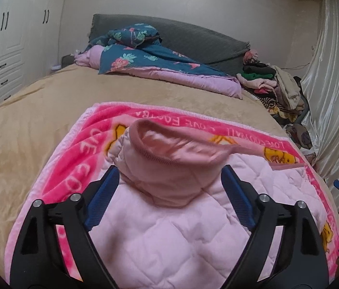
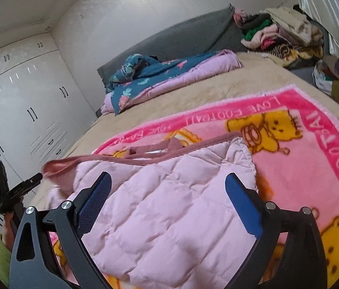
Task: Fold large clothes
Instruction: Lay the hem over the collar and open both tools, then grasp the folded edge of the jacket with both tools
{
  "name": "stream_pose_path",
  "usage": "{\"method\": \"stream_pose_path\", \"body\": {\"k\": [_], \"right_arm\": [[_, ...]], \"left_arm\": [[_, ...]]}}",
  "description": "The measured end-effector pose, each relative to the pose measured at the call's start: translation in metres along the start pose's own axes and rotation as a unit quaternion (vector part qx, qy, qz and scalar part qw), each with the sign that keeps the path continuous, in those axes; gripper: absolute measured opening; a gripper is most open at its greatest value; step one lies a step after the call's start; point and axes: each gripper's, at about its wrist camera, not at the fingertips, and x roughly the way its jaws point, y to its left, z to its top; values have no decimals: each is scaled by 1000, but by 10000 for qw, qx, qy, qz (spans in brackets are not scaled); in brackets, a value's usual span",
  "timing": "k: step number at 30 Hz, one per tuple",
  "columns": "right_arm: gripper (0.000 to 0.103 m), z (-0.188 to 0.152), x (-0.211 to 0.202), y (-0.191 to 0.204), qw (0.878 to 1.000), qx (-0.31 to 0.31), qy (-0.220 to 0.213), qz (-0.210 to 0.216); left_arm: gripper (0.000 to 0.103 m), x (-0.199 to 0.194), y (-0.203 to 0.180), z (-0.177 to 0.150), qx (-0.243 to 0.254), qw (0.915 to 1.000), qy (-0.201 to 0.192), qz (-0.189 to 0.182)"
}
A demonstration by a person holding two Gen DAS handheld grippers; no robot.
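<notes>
Folding pink jacket point(image 1: 169, 228) on blanket point(image 1: 73, 168): left gripper point(image 1: 169, 200), right gripper point(image 2: 169, 207) both spread, empty. Next: regrip edge, fold over.

Each gripper has 2 black arms with silver screws, blue-padded fingers point(image 1: 103, 200); a green sleeve point(image 2: 1, 257) shows.

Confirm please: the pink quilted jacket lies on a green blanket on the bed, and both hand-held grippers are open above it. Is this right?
Not quite: the blanket is pink with yellow bears, not green, as the right wrist view shows. The pink quilted jacket does lie on it, with the left hand-held gripper and right hand-held gripper open.
</notes>
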Motion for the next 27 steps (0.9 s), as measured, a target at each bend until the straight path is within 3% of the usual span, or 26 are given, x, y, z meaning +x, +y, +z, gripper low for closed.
{"method": "stream_pose_path", "body": {"k": [2, 5, 14, 19, 25, 27], "right_arm": [[95, -1, -8, 4, 10000, -39, -59, 7], [95, -5, -23, 11, 9996, -213, -180, -78], [98, -26, -62, 20, 9943, -743, -417, -636], [99, -41, -65, 10, 9922, -840, -323, -860], [99, -64, -45, -14, 9908, -706, 107, -1154], [99, -72, -34, -21, 9893, -682, 289, -1257]], "left_arm": [[81, -6, -2, 0, 2, 10000, -40, -14], [92, -16, -4, 1, 6, 9999, -132, -37], [93, -43, -1, -11, 166, 9992, -260, 262], [94, -40, 15, -27, 160, 9990, -48, 415], [93, -19, 47, -58, 42, 9966, 414, 705], [93, -13, 59, -66, -65, 9968, 520, 598]]}}
